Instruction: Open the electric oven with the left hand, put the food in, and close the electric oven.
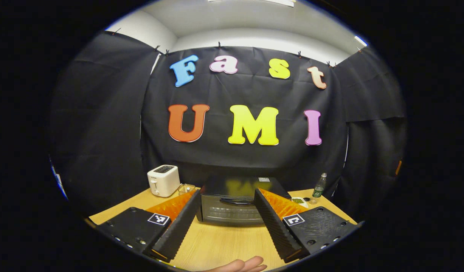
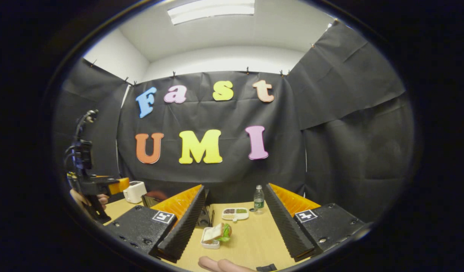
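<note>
The oven [image 1: 232,202] sits shut at the back middle of the table [image 1: 216,245], dark box with a handle [image 1: 236,201] running along the top edge of its door. The left gripper [image 1: 226,223] is lined up dead on it, fingers spread wide with nothing between them, hanging a little short of the door.

So the step in hand looks like the door pull, not yet begun. To do it well I'd go in level, get both fingers around that handle (not the door face), close firmly, then swing down along the hinge arc rather than yanking straight back, or the whole oven might slide on the wood.

Over to the right, the food [image 2: 216,234] waits in a small white tray, a sandwich by the look of it, near the table's front. The right gripper [image 2: 235,230] hangs over it, also wide and holding nothing.

Around that: a toaster [image 1: 163,180] left of the oven, a bottle [image 1: 319,187] and a divided dish [image 2: 235,214] to the right.
</note>
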The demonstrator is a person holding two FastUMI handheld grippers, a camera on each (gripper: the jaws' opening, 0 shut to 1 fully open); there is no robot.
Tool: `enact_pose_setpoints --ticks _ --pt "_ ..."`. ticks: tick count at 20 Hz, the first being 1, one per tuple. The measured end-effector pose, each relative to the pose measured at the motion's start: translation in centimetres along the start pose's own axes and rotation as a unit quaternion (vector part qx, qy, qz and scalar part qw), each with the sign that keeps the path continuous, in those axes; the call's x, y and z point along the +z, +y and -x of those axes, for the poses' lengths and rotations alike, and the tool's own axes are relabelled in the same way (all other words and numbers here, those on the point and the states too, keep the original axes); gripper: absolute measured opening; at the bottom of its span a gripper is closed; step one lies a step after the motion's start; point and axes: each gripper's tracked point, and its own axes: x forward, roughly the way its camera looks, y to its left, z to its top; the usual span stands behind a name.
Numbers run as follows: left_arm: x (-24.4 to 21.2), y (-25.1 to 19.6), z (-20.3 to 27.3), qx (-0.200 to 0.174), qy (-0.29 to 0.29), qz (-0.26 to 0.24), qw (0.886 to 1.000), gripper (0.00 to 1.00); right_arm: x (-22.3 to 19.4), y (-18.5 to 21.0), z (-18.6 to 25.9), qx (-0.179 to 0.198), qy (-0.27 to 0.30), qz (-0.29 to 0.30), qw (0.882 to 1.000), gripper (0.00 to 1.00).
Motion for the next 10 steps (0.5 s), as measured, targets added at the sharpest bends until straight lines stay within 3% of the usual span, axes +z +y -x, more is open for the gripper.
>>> enact_pose_setpoints --ticks 4,10 --pt "-3.7 -1.0 -7.5 -0.015 0.053 -0.014 0.998 0.93 -0.3 -1.6 -0.3 -0.007 -0.005 0.001 1.000 0.96" --pt "-7.6 -1.4 -14.3 -0.008 0.106 -0.019 0.994 0.93 -1.5 -4.5 -1.0 -0.015 -0.008 -0.010 1.000 0.95"
